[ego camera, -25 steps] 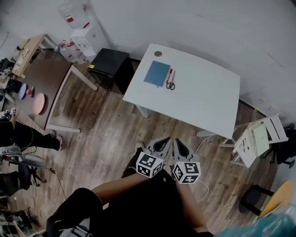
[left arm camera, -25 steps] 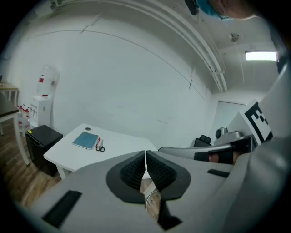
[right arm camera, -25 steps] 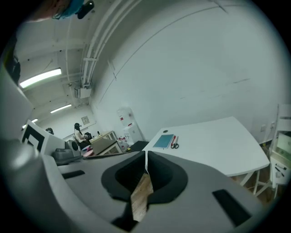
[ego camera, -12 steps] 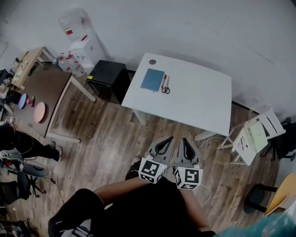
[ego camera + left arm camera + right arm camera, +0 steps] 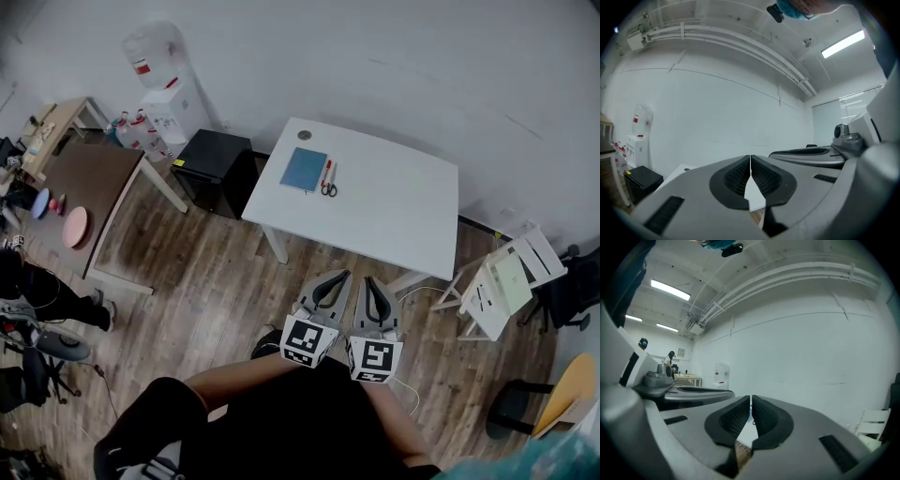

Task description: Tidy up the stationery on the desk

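In the head view a white desk (image 5: 394,206) stands across the wooden floor, well ahead of me. On its far left part lie a blue notebook (image 5: 305,169), a red pen (image 5: 325,172) and black-handled scissors (image 5: 332,178), side by side. My left gripper (image 5: 327,278) and right gripper (image 5: 375,283) are held next to each other, low in the view, far short of the desk. Both are shut with nothing between the jaws. The left gripper view shows its jaws (image 5: 750,161) closed, pointing level at the white wall; the right gripper view shows the same (image 5: 750,401).
A black cabinet (image 5: 214,159) stands left of the desk, with a water dispenser (image 5: 159,84) behind it. A brown table (image 5: 84,187) is at the far left. White folding chairs (image 5: 506,281) lean at the desk's right, and a yellow chair (image 5: 562,398) is at the lower right.
Both grippers have risen and tilted to point level. In the head view the desk has shifted left and looks smaller and farther away.
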A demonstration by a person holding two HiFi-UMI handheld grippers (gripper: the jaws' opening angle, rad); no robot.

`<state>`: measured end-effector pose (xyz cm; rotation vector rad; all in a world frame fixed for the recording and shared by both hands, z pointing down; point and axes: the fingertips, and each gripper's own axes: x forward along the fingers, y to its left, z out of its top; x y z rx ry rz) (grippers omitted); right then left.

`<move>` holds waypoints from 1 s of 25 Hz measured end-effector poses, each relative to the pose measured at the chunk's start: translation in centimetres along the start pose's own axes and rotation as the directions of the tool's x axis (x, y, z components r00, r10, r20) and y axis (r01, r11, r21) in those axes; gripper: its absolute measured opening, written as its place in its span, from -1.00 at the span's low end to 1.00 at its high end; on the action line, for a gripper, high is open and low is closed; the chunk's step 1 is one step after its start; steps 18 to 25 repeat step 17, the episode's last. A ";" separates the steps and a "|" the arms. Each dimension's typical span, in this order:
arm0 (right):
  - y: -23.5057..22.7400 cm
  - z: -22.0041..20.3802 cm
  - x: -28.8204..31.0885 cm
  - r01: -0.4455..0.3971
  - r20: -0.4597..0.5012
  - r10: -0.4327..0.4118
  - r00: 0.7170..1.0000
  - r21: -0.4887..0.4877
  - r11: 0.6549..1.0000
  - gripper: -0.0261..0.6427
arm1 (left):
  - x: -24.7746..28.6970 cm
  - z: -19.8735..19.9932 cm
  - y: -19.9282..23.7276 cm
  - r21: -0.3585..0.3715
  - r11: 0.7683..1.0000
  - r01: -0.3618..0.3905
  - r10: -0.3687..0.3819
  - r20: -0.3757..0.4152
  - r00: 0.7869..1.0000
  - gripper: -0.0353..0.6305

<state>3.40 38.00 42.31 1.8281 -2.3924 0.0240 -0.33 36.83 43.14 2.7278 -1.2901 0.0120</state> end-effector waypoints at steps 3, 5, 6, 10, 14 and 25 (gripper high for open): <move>-0.5 0.6 -0.4 0.032 0.005 -0.032 0.999 -0.028 0.999 -0.81 | 0.0 0.4 -0.5 0.014 1.000 0.002 -0.002 0.012 1.000 -0.84; -0.9 0.3 -0.8 0.047 -0.005 -0.047 0.999 -0.029 0.998 -0.81 | -0.2 0.3 -0.7 0.023 1.000 0.000 0.000 0.015 1.000 -0.84; -1.0 0.1 -1.0 0.051 -0.008 -0.051 0.999 -0.027 0.998 -0.81 | -0.2 0.2 -0.7 0.022 1.000 -0.003 0.003 0.016 1.000 -0.84; -1.2 -0.6 -1.6 0.049 -0.009 -0.050 0.999 -0.023 0.999 -0.81 | -0.4 -0.5 -0.7 0.024 1.000 -0.018 0.017 0.019 1.000 -0.84; -1.3 -1.0 -1.7 0.062 -0.015 -0.063 0.998 -0.034 0.997 -0.82 | -0.4 -0.8 -1.2 0.047 0.999 -0.008 0.007 0.018 1.000 -0.84; -1.4 -1.4 -1.8 0.075 -0.024 -0.076 0.997 -0.038 0.996 -0.82 | -0.3 -0.8 -1.3 0.048 0.999 0.003 -0.004 0.017 1.000 -0.84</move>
